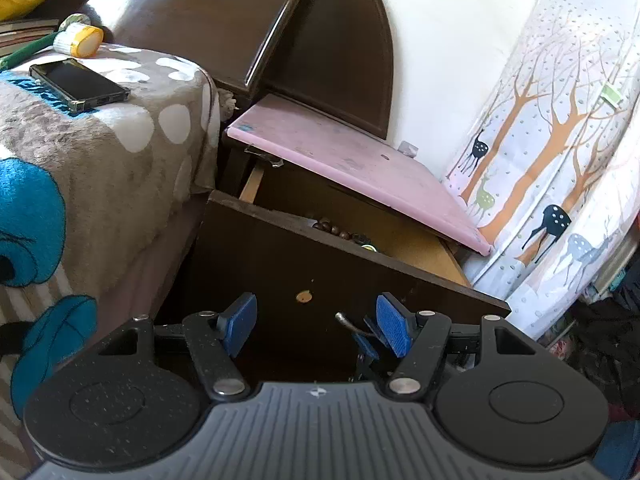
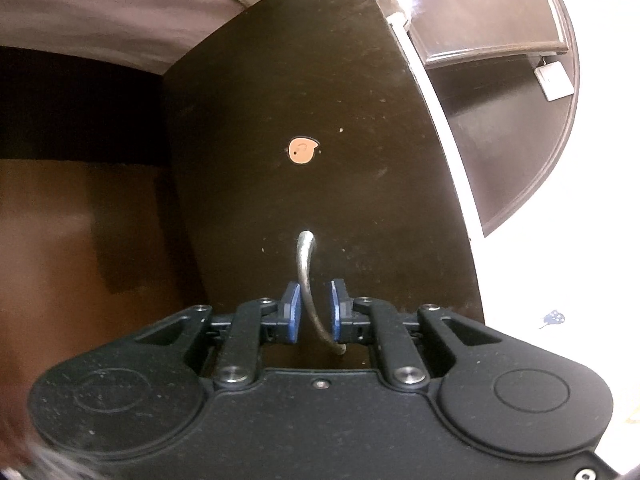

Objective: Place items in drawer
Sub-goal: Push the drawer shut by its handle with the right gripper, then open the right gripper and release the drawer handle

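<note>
The dark brown drawer (image 1: pixel 320 264) of a bedside cabinet stands pulled out, and brown beads (image 1: pixel 332 227) and small bits lie inside on its pale wood bottom. A thin metal wire handle (image 2: pixel 305 268) sticks out of the drawer front (image 2: pixel 320 100). My right gripper (image 2: pixel 315 310) has its blue pads close on either side of the handle, with a small gap showing on each side. My left gripper (image 1: pixel 316 322) hangs wide open and holds nothing in front of the drawer face. A black phone (image 1: pixel 78 82) and a yellow-capped pot (image 1: pixel 80 40) lie on the bed.
The cabinet's pink top (image 1: pixel 360 160) overhangs the back half of the drawer. A bed with a spotted brown blanket (image 1: pixel 120 152) presses against the left side. A deer-print curtain (image 1: pixel 540 160) hangs at the right. The dark headboard (image 1: pixel 328 60) rises behind.
</note>
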The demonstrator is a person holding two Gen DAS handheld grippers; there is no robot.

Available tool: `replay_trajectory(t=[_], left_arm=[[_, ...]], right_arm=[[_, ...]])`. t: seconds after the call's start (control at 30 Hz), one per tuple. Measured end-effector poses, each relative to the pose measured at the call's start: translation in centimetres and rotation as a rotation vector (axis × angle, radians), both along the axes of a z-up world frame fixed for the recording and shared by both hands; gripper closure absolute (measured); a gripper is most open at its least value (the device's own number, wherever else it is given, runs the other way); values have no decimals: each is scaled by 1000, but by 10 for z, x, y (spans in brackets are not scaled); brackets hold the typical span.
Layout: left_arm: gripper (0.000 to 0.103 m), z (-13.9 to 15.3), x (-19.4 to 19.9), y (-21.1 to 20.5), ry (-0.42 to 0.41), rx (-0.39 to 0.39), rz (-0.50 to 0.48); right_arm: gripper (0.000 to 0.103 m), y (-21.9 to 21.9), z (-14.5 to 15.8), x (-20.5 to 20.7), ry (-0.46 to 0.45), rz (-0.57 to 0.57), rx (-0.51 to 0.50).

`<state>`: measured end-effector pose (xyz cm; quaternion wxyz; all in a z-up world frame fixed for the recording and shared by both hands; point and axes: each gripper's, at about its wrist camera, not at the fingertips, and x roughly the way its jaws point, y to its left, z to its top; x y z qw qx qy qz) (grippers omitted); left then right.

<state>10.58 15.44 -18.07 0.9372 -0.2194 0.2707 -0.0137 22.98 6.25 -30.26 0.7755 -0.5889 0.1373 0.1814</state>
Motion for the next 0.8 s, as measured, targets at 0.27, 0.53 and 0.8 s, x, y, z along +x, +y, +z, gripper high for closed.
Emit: replay_trajectory(t=[0.27, 0.53, 0.8], left_arm=[[38, -4, 2, 15, 19, -32, 62], [38, -4, 8, 9, 45, 77, 82], [38, -6, 14, 5, 59, 106, 68]], right_arm=[[95, 12, 0, 40, 14, -53, -4], [94, 10, -7, 51, 1, -43, -16], [93, 13, -11, 62, -12, -64, -10]])
